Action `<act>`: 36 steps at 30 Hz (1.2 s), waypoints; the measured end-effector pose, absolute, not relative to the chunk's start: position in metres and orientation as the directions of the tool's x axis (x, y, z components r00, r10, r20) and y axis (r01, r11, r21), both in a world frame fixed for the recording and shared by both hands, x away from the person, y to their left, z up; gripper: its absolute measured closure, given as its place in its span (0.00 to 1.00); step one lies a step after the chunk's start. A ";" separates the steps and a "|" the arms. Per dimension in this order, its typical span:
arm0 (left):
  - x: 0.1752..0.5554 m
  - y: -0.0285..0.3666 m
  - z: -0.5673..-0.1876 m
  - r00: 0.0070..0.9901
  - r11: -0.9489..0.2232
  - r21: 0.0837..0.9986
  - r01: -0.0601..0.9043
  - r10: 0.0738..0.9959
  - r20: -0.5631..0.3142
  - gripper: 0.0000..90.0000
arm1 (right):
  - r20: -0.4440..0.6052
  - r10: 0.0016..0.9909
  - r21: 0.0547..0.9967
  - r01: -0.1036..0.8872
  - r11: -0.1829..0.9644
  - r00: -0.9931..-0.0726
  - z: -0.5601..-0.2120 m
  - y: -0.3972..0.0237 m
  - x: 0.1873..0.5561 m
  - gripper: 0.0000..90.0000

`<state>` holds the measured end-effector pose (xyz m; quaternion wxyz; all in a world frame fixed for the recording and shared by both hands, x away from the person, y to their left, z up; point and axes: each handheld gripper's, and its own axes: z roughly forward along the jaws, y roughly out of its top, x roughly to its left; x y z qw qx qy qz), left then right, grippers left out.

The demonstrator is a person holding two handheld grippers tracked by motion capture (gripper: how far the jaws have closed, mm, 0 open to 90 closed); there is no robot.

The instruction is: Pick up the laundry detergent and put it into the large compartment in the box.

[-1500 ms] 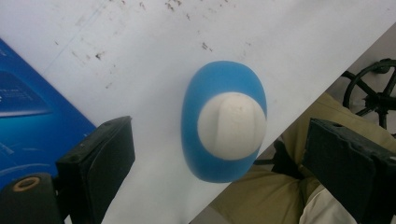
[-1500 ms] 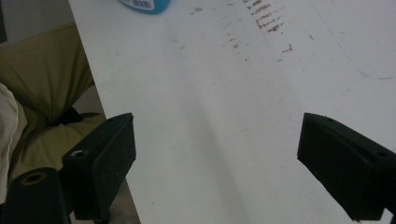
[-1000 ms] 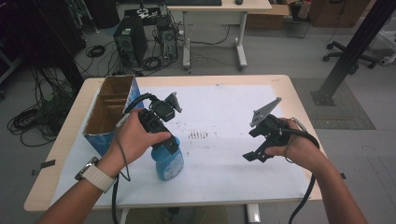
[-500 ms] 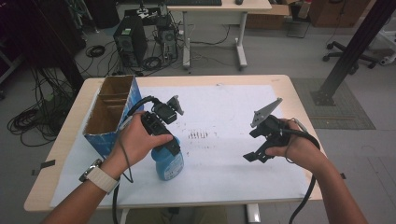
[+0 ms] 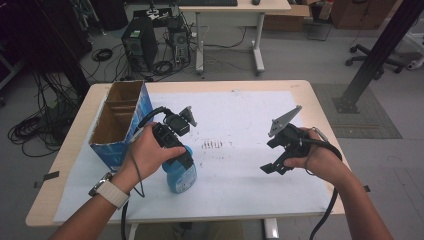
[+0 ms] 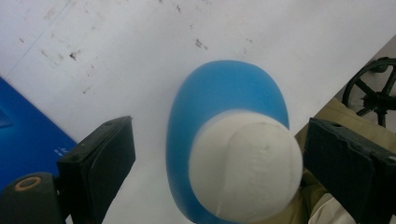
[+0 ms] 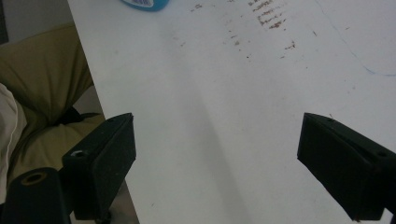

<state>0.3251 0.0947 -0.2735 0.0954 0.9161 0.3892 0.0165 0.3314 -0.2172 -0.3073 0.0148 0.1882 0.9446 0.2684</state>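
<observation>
Left gripper (image 6: 219, 158) hangs spread around the bottle (image 6: 233, 140) at frame centre, ungrasped; right gripper (image 7: 215, 158) gapes idle.

Wooden table (image 5: 320, 107) under white sheet (image 5: 240, 115), with blue bottle (image 5: 181, 175), cardboard box (image 5: 117, 122).
</observation>
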 end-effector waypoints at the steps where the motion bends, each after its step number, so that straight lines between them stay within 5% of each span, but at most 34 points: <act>1: 0.325 0.095 -0.275 0.695 -0.677 0.189 0.712 0.718 -0.046 0.11 | 0.073 0.364 0.513 0.348 0.785 -0.929 -0.307 -0.217 0.331 0.13; 36: 0.327 0.091 -0.290 0.705 -0.690 0.170 0.704 0.707 -0.053 0.29 | 0.080 0.368 0.509 0.355 0.784 -0.926 -0.310 -0.219 0.331 0.13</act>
